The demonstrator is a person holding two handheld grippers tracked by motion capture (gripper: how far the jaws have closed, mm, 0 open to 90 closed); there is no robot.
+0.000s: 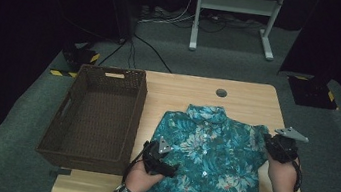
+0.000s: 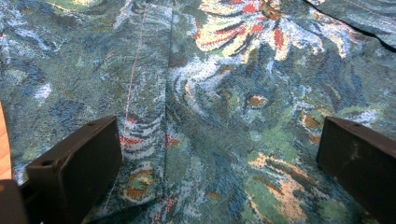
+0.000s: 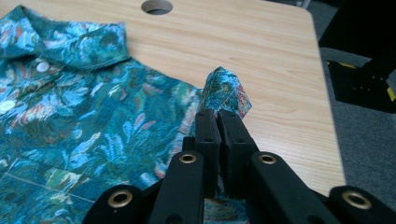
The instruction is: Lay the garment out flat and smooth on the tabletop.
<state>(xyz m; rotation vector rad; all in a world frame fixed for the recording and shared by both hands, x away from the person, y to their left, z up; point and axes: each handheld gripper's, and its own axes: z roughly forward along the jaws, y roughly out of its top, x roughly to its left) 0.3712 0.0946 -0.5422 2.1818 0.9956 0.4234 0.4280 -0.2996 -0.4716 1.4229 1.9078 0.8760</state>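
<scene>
A teal floral button-up shirt (image 1: 210, 157) lies face up on the wooden table (image 1: 184, 90), collar toward the far edge. My right gripper (image 3: 217, 114) is shut on a fold of the shirt's sleeve (image 3: 224, 91), lifting it off the table at the shirt's right shoulder (image 1: 266, 139). At the shirt's left side my left gripper (image 1: 173, 167) hovers low over the cloth, its jaws spread wide with flat fabric (image 2: 219, 116) between them and nothing pinched. The shirt's buttons (image 3: 43, 66) and collar (image 3: 65, 39) show in the right gripper view.
A dark brown wicker basket (image 1: 78, 93) stands empty on the table's left part, beside the shirt. A round cable hole (image 1: 221, 92) sits near the far edge. Bare wood lies beyond the collar. White table legs (image 1: 197, 19) and cables stand on the floor behind.
</scene>
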